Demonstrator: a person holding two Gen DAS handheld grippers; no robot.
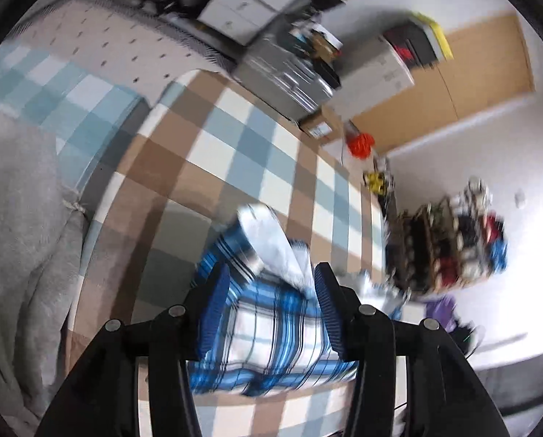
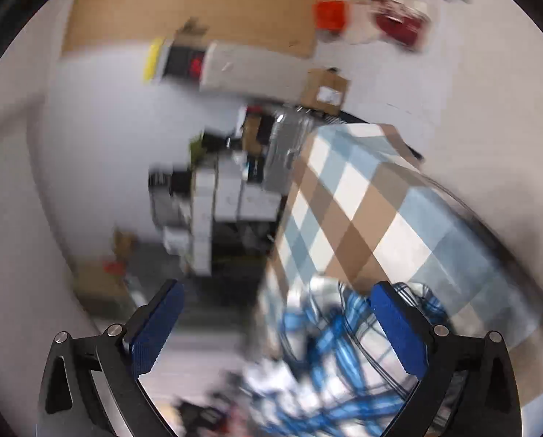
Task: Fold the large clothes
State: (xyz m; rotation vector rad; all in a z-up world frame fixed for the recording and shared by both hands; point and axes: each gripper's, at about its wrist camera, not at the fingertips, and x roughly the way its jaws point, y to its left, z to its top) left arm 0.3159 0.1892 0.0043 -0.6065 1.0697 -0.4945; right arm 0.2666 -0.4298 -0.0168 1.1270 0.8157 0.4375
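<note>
A blue, white and black plaid shirt lies folded on a table covered in a brown, blue and white checked cloth. My left gripper stands open just over it; the shirt shows between the blue pads, which do not press on it. In the blurred right wrist view the same shirt lies bunched at the near end of the table. My right gripper is wide open above the table's edge, holding nothing.
A grey garment fills the left side, beside a blue checked cover. Behind the table stand white drawers, a silvery crate and cardboard boxes. A cluttered rack stands on the floor at right.
</note>
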